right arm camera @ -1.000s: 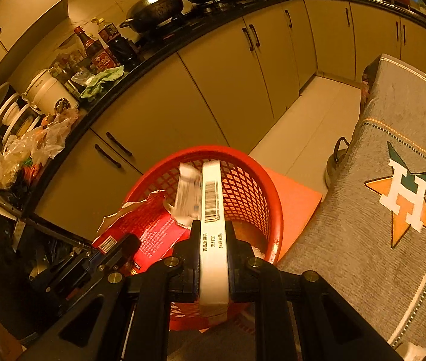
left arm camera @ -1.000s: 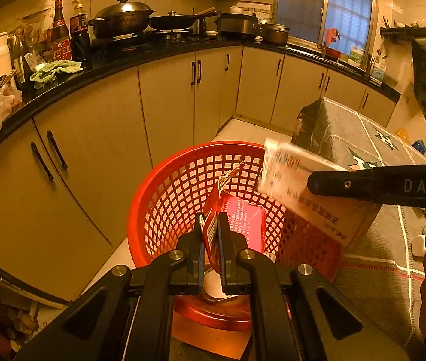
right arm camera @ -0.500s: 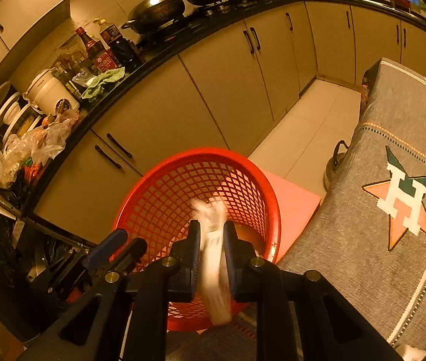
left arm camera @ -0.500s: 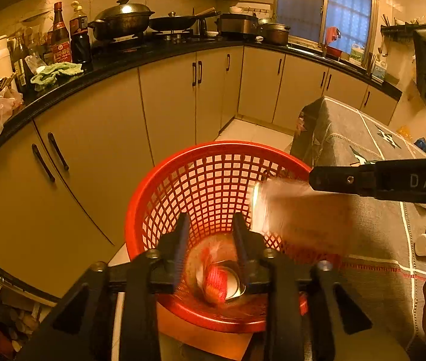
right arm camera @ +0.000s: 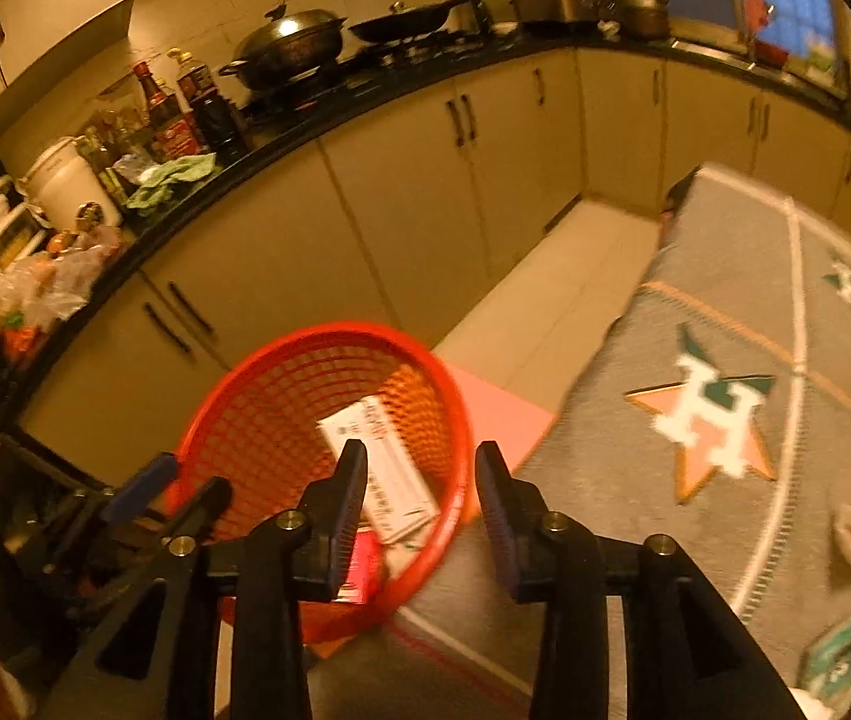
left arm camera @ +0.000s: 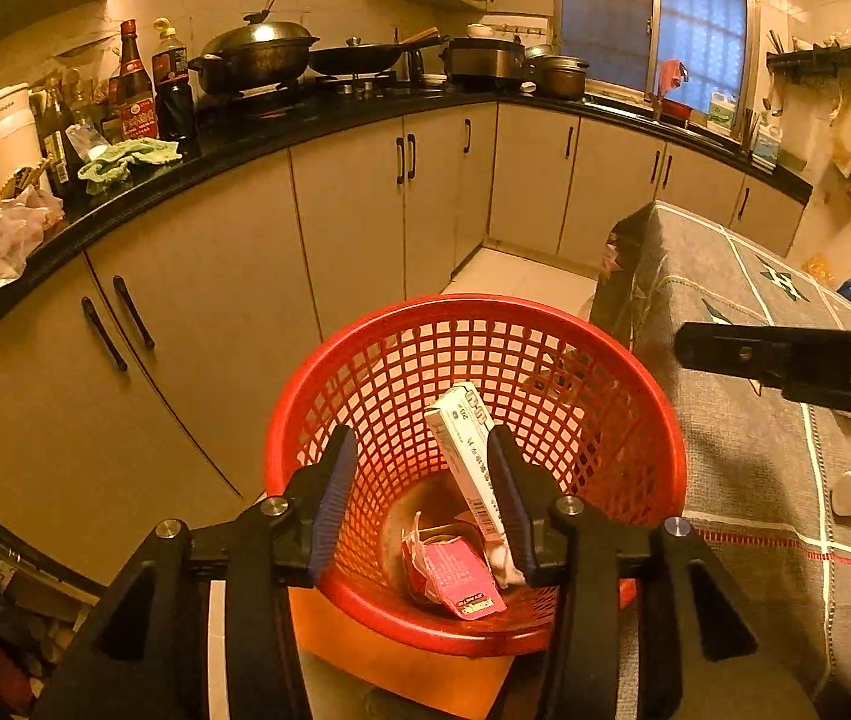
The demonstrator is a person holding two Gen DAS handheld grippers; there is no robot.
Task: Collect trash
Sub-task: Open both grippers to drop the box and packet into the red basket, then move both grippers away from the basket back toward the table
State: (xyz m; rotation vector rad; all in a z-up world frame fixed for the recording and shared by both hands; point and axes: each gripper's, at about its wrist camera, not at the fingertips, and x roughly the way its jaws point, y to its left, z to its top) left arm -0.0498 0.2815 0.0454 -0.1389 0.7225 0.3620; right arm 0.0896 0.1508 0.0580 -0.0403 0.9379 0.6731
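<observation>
One long dark kitchen surface (left arm camera: 317,120), curving round the room above pale cupboards, carrying pans and bottles.

One table under a grey cloth (right arm camera: 725,360), just right of the basket; the right wrist view alone shows its large star emblem, a crumpled pale wad and a small green-and-white packet near its bottom right edge.

One red mesh basket (left arm camera: 623,372) on the floor, touching the cloth's edge.

Trash inside the basket, two pieces counted clearly: one long white box (left arm camera: 467,450) leaning against the wall, one pink-red carton (left arm camera: 461,582) flat on the bottom. The left wrist view shows both fully; the right wrist view is blurred and shows the white box (right arm camera: 383,468) with only a red corner below it.

Two grippers. Left gripper (left arm camera: 419,498): above the basket, jaws opening, pads pressing on nothing. Right gripper (right arm camera: 419,510): over the basket's near rim, jaws opening, nothing between them; one of its arms crosses the left wrist view at right.
</observation>
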